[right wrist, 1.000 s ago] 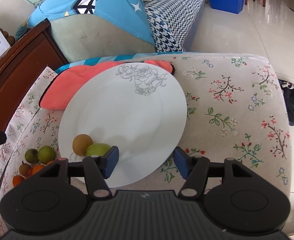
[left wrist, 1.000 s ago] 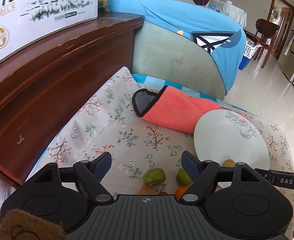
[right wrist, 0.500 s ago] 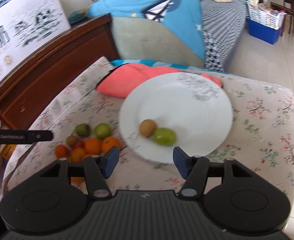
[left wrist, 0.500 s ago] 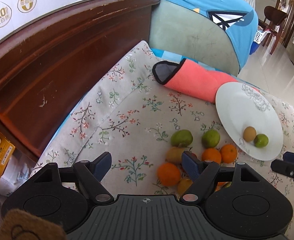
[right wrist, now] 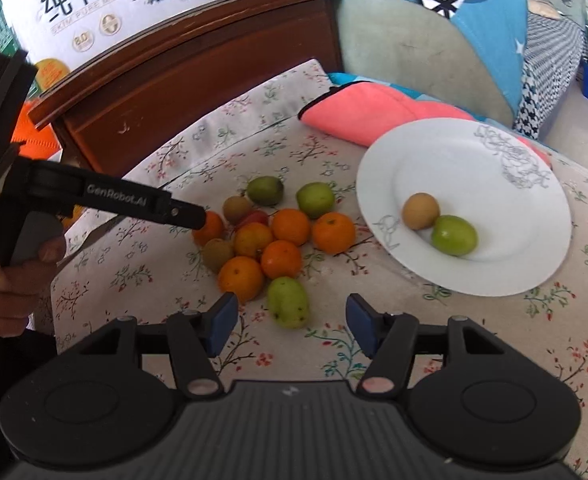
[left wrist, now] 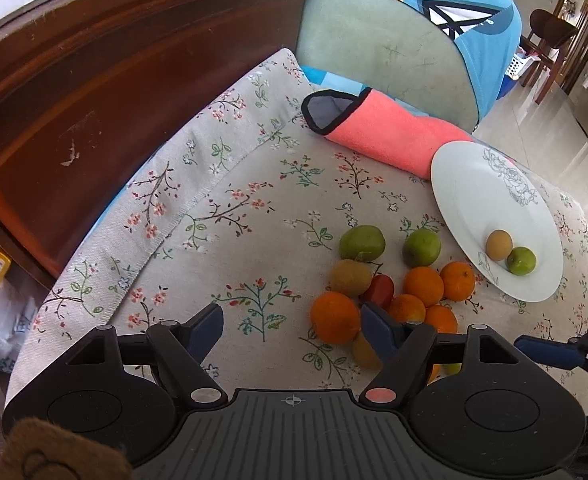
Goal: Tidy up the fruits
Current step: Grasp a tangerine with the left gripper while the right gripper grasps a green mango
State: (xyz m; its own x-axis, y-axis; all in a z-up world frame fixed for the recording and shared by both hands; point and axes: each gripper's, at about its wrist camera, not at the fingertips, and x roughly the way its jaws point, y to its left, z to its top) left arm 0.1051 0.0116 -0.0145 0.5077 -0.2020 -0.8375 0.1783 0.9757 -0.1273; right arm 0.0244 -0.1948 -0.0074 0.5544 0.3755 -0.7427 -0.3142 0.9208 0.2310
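Note:
A white plate (right wrist: 493, 264) with a rose print lies on the floral cloth and holds a brown kiwi (right wrist: 420, 211) and a green fruit (right wrist: 453, 234). It also shows in the left wrist view (left wrist: 469, 196). A pile of several oranges (right wrist: 331, 232), kiwis and green fruits lies left of the plate, also in the left wrist view (left wrist: 335, 317). My right gripper (right wrist: 292, 326) is open and empty, just short of a green fruit (right wrist: 288, 302). My left gripper (left wrist: 292, 330) is open and empty, near the pile's left edge.
A pink cloth (left wrist: 389, 130) lies behind the plate. A dark wooden headboard (left wrist: 94, 64) with a milk carton box (right wrist: 94, 0) on it stands to the left. A blue and green cushion (left wrist: 393, 40) is behind. The floor drops off to the right.
Both grippers have pulled back and turned toward the fruit pile, so more of the pile shows. The right gripper has swung left from over the plate to the pile. Both stay open.

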